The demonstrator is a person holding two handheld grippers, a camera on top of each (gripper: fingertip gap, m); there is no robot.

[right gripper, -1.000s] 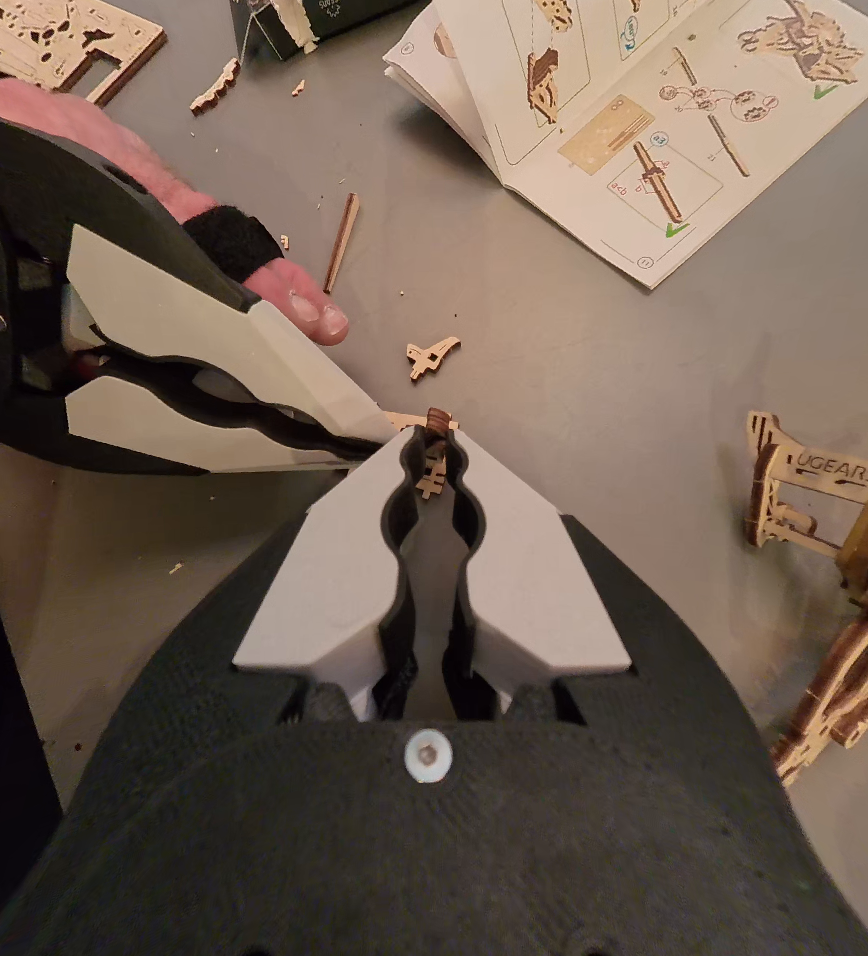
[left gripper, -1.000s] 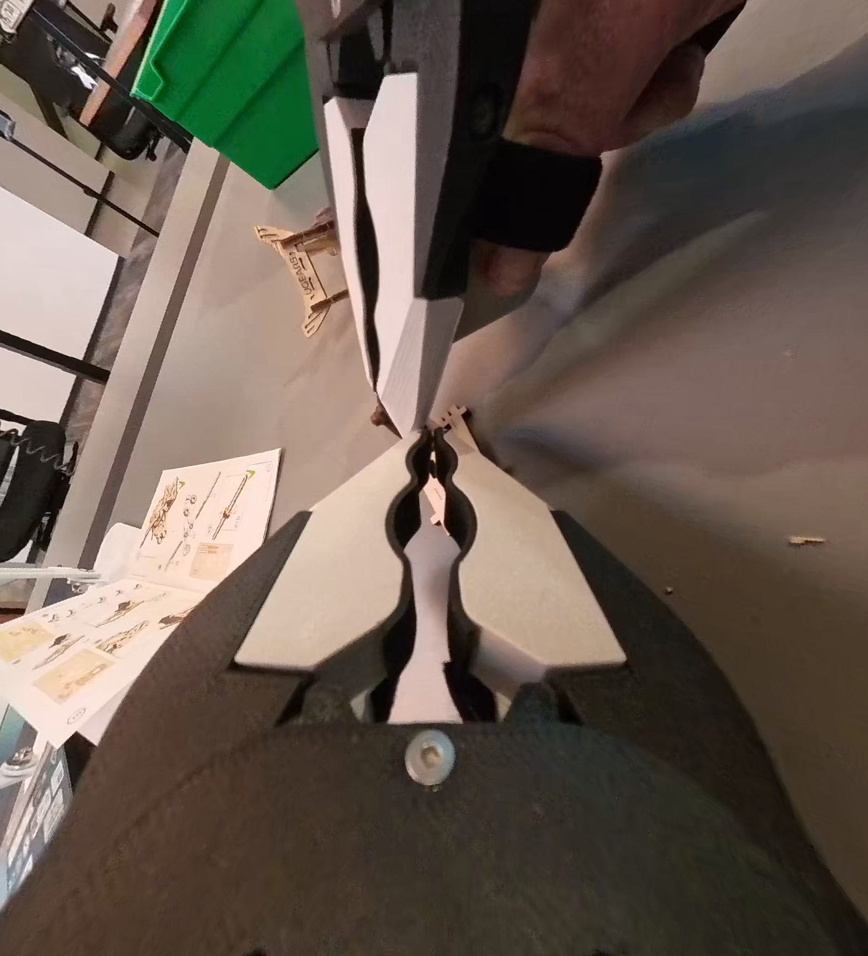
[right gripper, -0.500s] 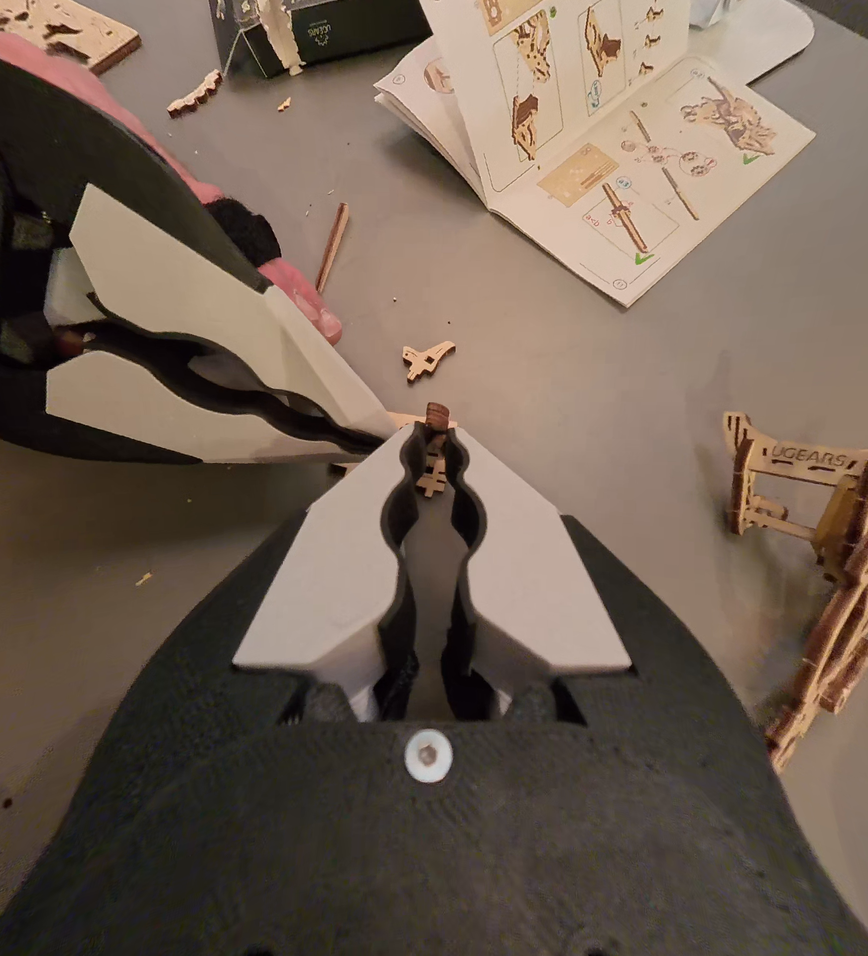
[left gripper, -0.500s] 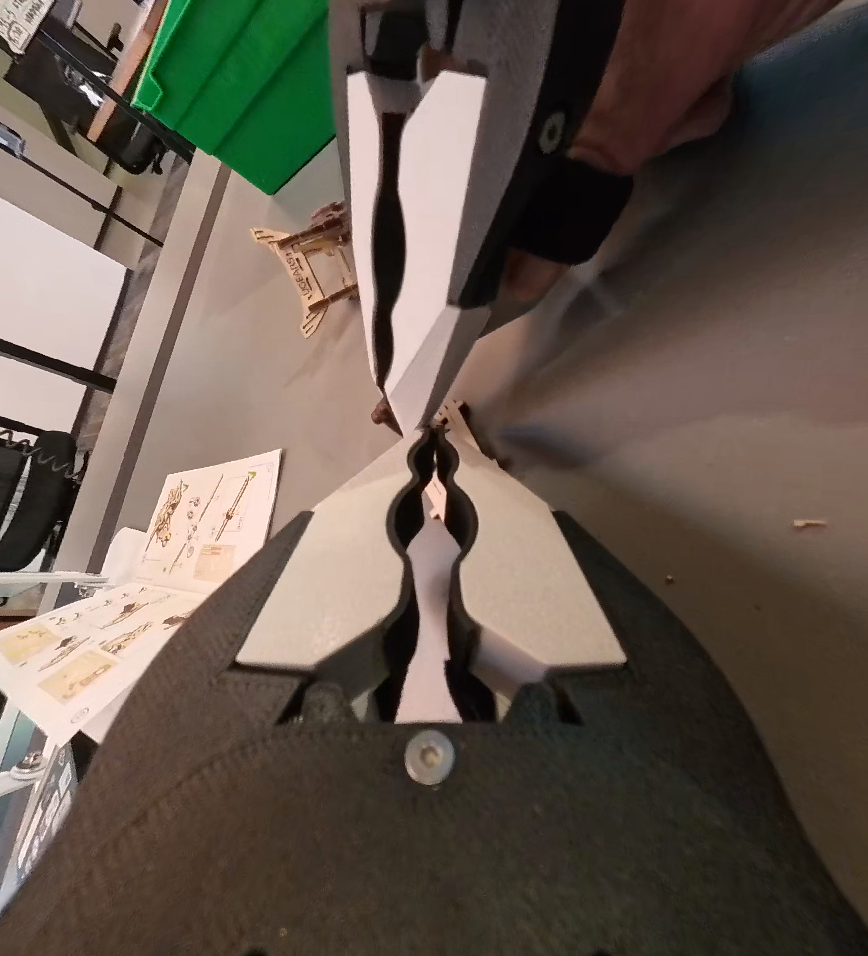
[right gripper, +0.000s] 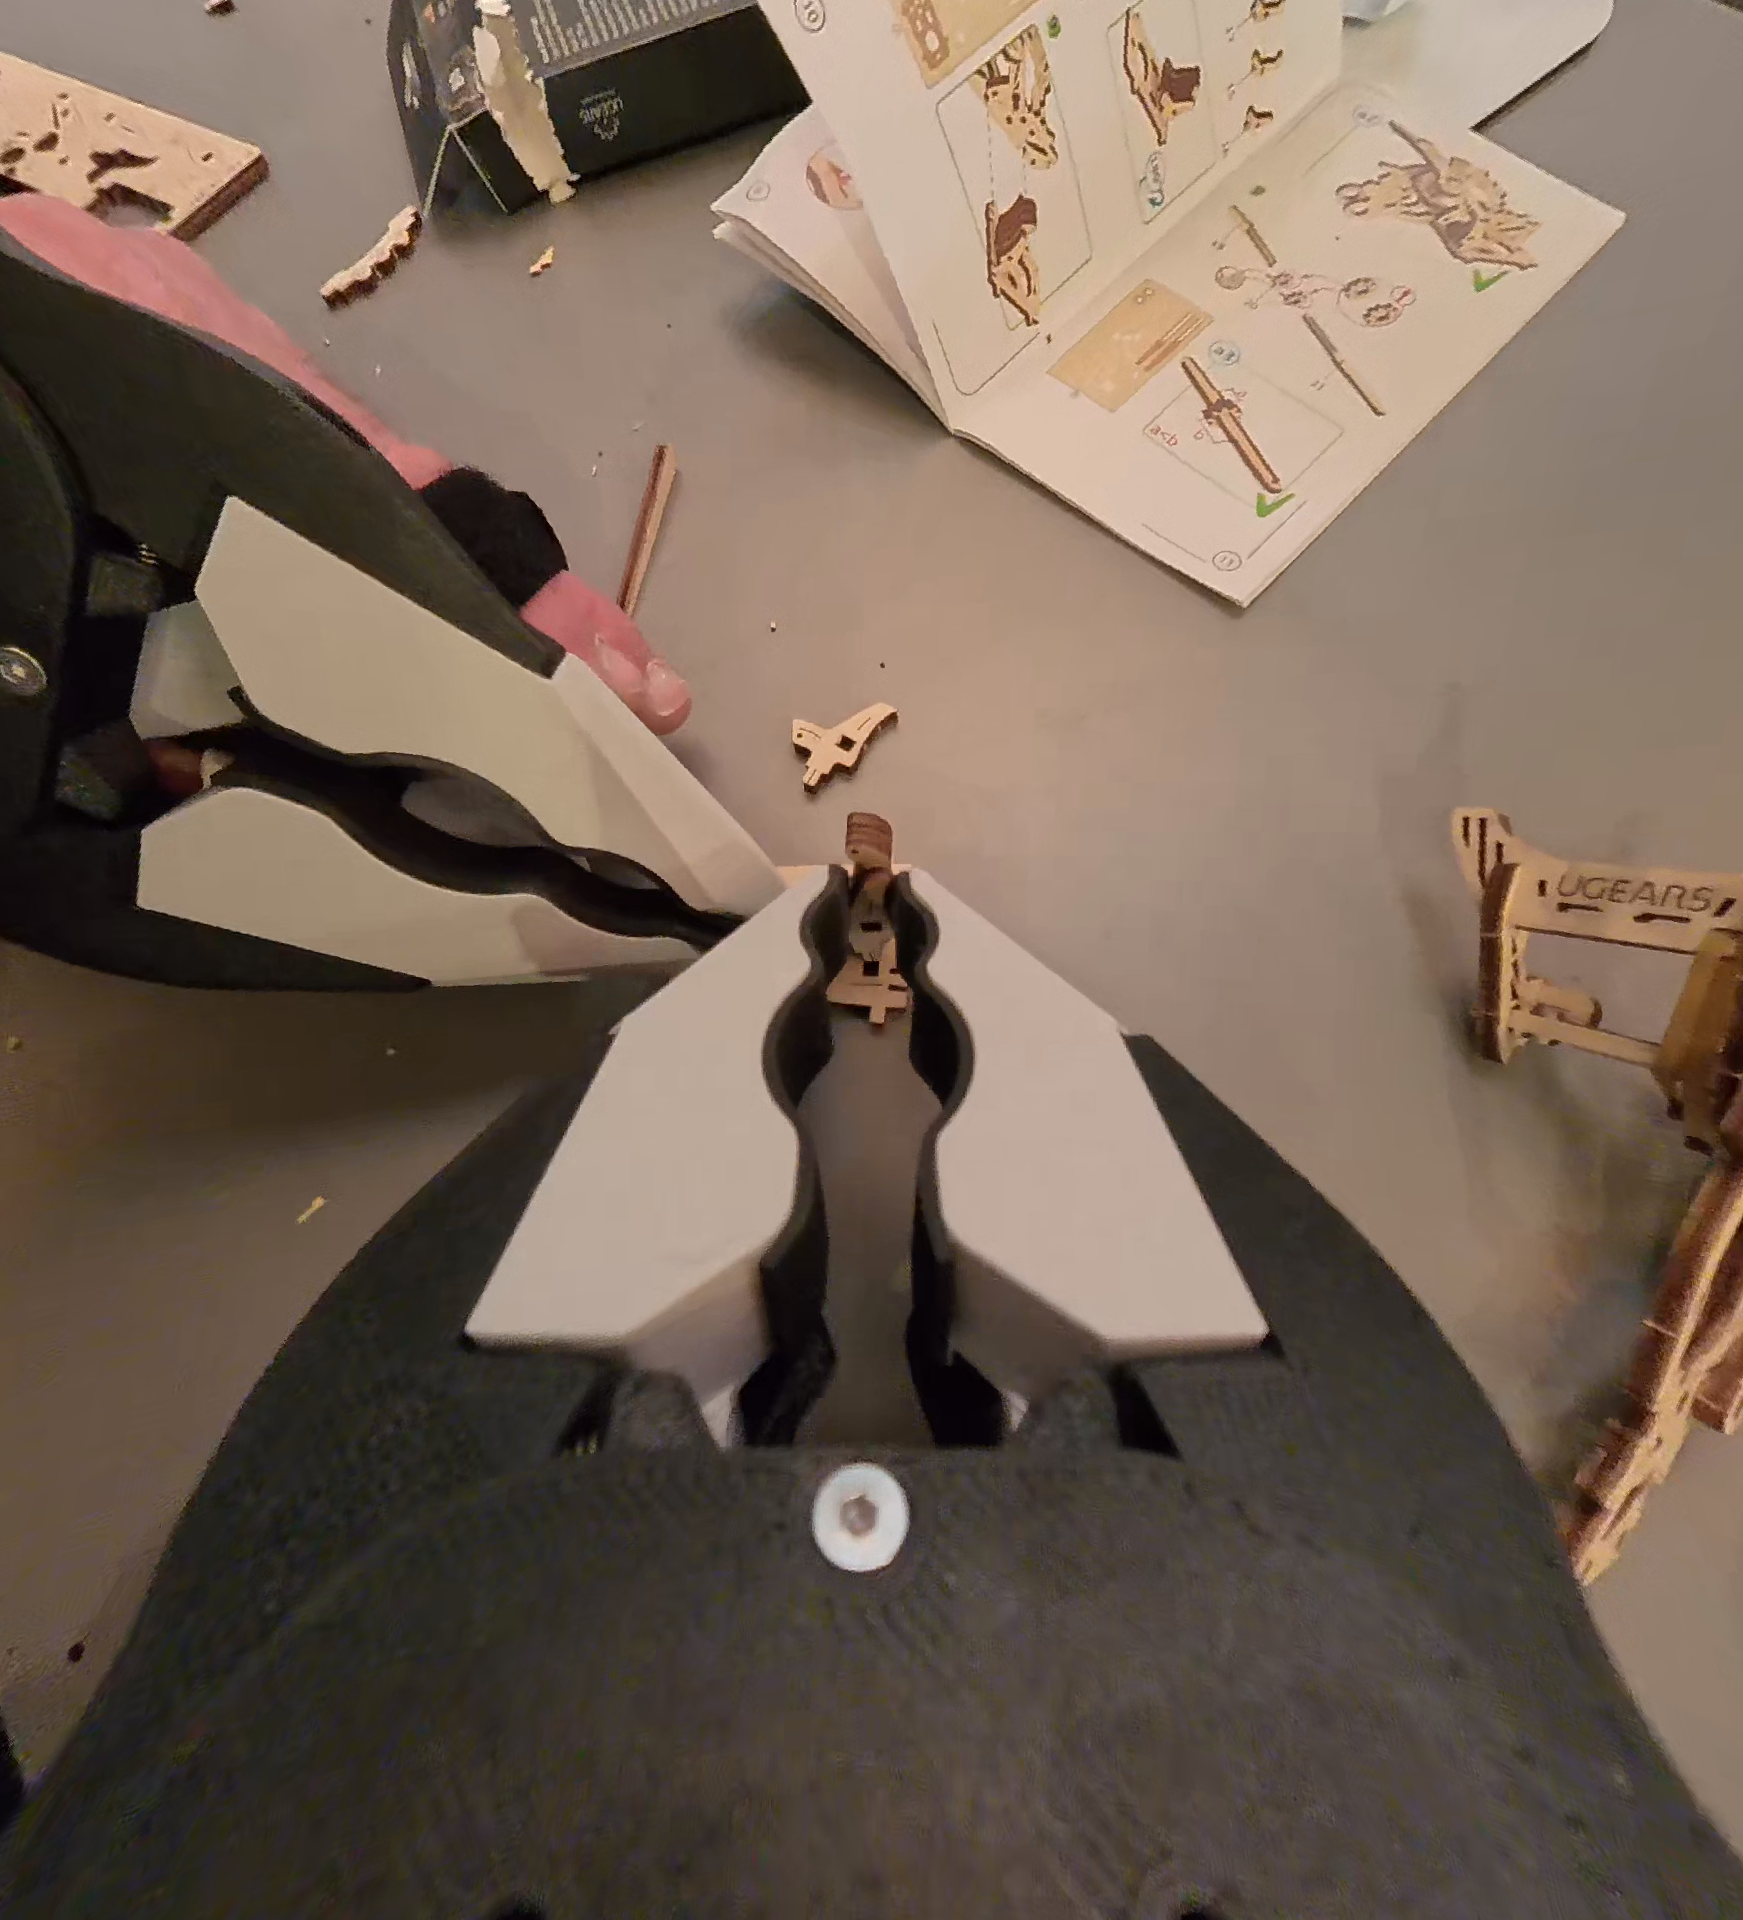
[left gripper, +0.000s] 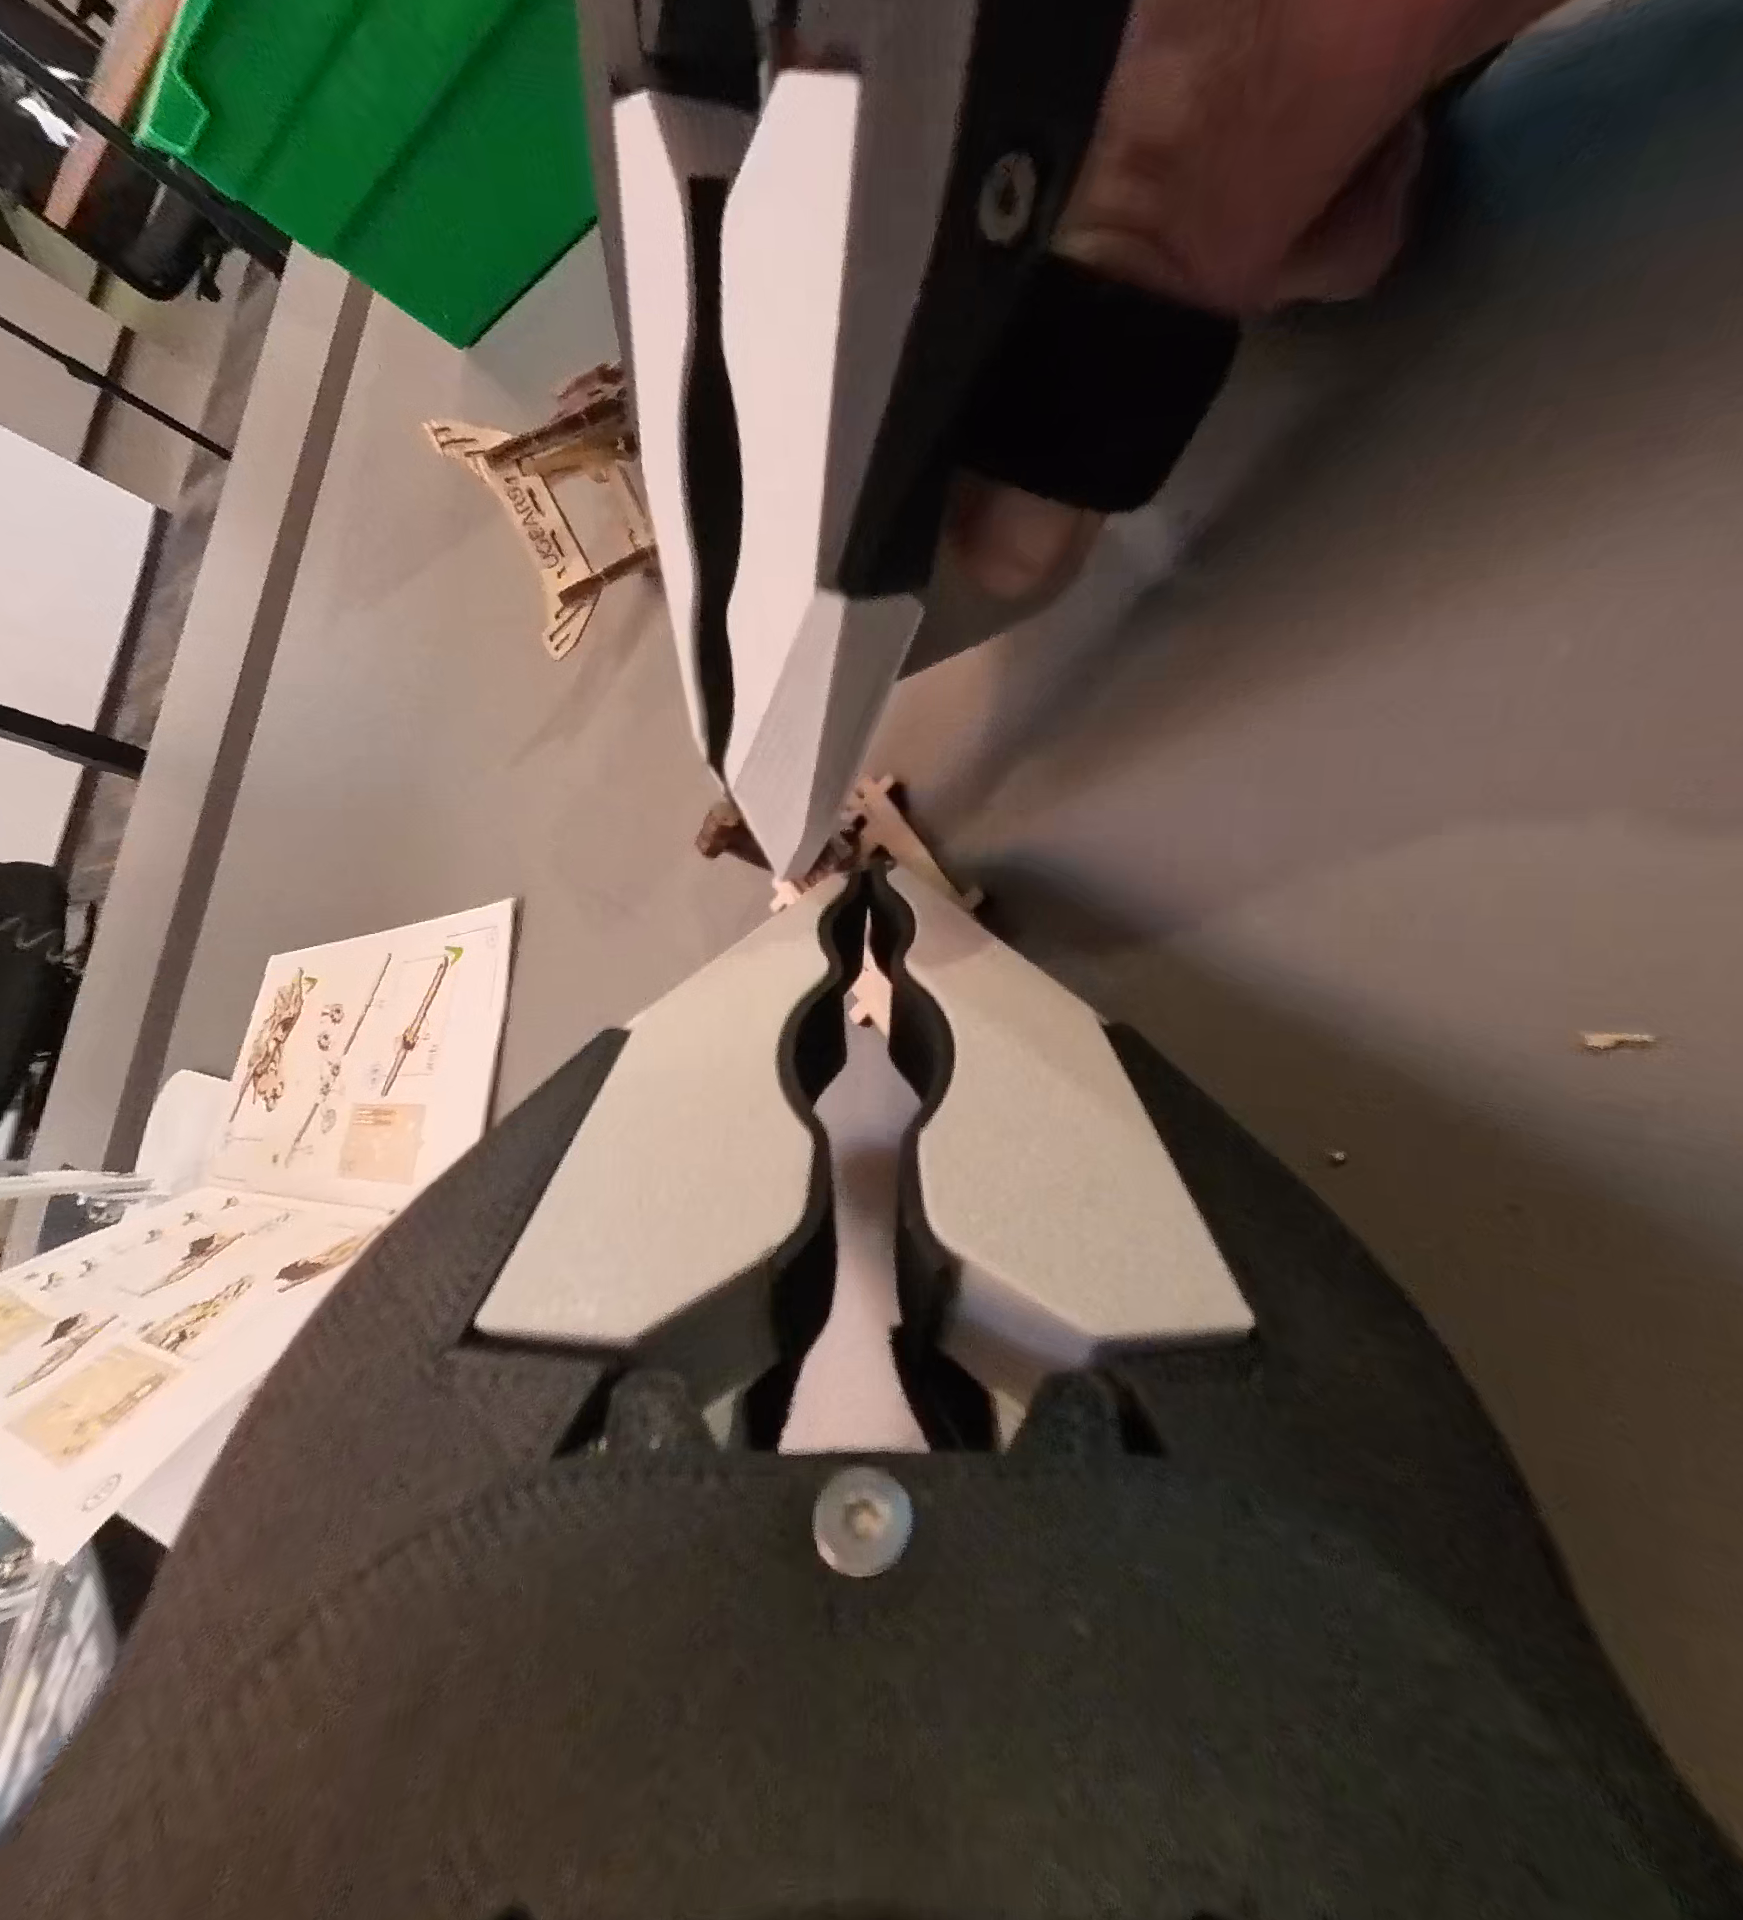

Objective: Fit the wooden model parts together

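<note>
In the left wrist view my left gripper (left gripper: pixel 869 883) is shut on a thin pale wooden part (left gripper: pixel 873 1000) whose end sticks out past the tips. My right gripper (left gripper: pixel 763 831) comes down from above, tip to tip with it, a dark wooden bit (left gripper: pixel 719 831) showing beside its tips. In the right wrist view my right gripper (right gripper: pixel 867 883) is shut on a small wooden part (right gripper: pixel 867 982) with a brown round end (right gripper: pixel 867 836) poking out. The left gripper (right gripper: pixel 742 909) reaches in from the left and meets it. The joint between the two parts is hidden by the fingertips.
A partly built wooden model (right gripper: pixel 1677 1091) stands at the right, also in the left wrist view (left gripper: pixel 576 520). An open instruction booklet (right gripper: pixel 1210 291), a loose wooden piece (right gripper: pixel 841 743), a thin stick (right gripper: pixel 649 525), a punched wooden sheet (right gripper: pixel 88 145) and a black box (right gripper: pixel 586 94) lie on the grey table. A green bin (left gripper: pixel 379 135) stands behind. Left and right tips are no more than a few centimetres apart. The loose wooden piece (right gripper: pixel 841 743) sits 4 centimetres or so from the ends of my right fingers.
Both grippers stay shut and tip to tip. The right gripper has turned more upright in the left wrist view; the left gripper's tail has swung down in the right wrist view. The table has slid a little in both views.
</note>
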